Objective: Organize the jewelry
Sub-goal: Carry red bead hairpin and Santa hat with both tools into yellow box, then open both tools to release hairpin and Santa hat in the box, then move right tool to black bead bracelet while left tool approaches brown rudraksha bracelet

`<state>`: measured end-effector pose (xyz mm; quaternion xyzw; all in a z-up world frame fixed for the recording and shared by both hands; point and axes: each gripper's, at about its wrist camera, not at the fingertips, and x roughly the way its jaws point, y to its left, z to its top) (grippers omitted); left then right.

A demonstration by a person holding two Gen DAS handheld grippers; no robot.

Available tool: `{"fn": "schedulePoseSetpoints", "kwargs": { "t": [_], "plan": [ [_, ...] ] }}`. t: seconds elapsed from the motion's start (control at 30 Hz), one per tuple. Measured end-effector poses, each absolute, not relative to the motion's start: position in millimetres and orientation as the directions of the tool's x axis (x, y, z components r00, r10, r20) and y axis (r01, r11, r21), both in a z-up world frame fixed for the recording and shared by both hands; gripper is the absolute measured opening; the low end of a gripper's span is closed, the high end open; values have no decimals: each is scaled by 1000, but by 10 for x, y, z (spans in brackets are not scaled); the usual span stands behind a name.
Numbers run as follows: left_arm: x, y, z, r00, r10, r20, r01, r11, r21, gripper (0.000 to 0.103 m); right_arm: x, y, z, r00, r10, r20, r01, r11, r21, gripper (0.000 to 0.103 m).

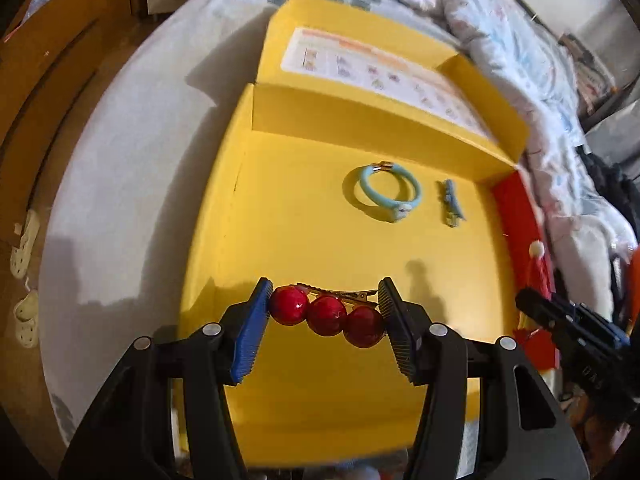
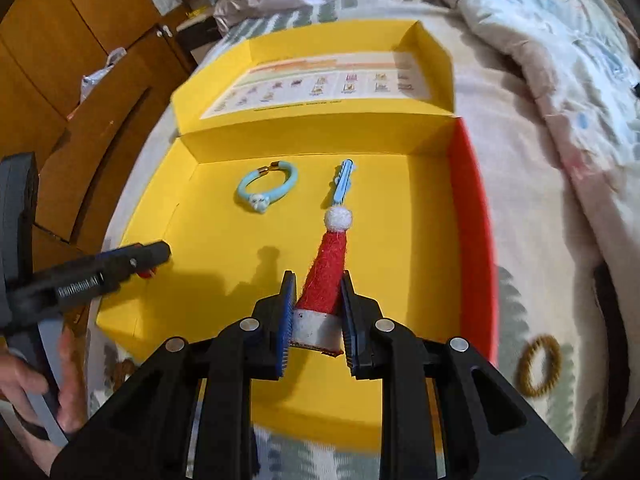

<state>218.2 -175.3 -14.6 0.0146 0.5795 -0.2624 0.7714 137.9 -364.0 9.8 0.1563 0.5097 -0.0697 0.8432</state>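
An open yellow box [image 1: 304, 232] lies on the bed; it also shows in the right wrist view [image 2: 224, 248]. My left gripper [image 1: 324, 316] is shut on a red three-ball hair clip [image 1: 326, 315] above the box's near part. My right gripper [image 2: 318, 312] is shut on a red Santa-hat hair clip [image 2: 324, 284] over the box floor. A light blue hair tie [image 1: 390, 192], also in the right wrist view [image 2: 267, 186], and a small blue clip [image 1: 451, 202], also in the right wrist view [image 2: 342, 182], lie inside near the far wall. The left gripper [image 2: 120, 264] shows at the box's left side.
The box lid [image 2: 320, 80] lies open behind, with a printed sheet. A brown hair tie [image 2: 540, 365] lies on the bedspread right of the box. A crumpled quilt [image 2: 540, 32] is at the back right. Wooden cabinets [image 2: 60, 60] stand left. Shoes [image 1: 25, 244] are on the floor.
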Motion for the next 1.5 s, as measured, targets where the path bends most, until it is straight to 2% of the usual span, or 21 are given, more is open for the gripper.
{"fn": "schedulePoseSetpoints", "kwargs": {
  "t": [0.5, 0.73, 0.8, 0.9, 1.2, 1.33, 1.5],
  "plan": [
    [2452, -2311, -471, 143, -320, -936, 455, 862, -225, 55, 2004, -3813, -355, 376, 30, -926, 278, 950, 144, 23],
    [2402, -2324, -426, 170, -308, -936, 471, 859, -198, 56, 1995, -3910, -347, 396, 34, -918, 293, 942, 161, 30],
    [2409, -2310, -373, 184, -308, -933, 466, 864, -193, 57, 1963, -3938, -296, 412, 37, -910, 299, 939, 173, 45],
    [2412, -2237, -247, 212, -333, -919, 455, 866, -209, 65, 1888, -3961, -191, 444, 22, -896, 310, 934, 177, 64],
    [2175, -1947, 161, 284, -325, -902, 460, 872, -170, 66, 1539, -3923, 277, 538, -5, -843, 301, 935, 186, 64],
    [1927, -1695, 445, 331, -358, -873, 462, 868, -180, 71, 1257, -3805, 526, 594, -12, -805, 286, 938, 196, 64],
    [1614, -1396, 503, 363, -378, -852, 457, 869, -190, 75, 780, -3700, 720, 630, 0, -776, 264, 940, 214, 64]
  ]
}}
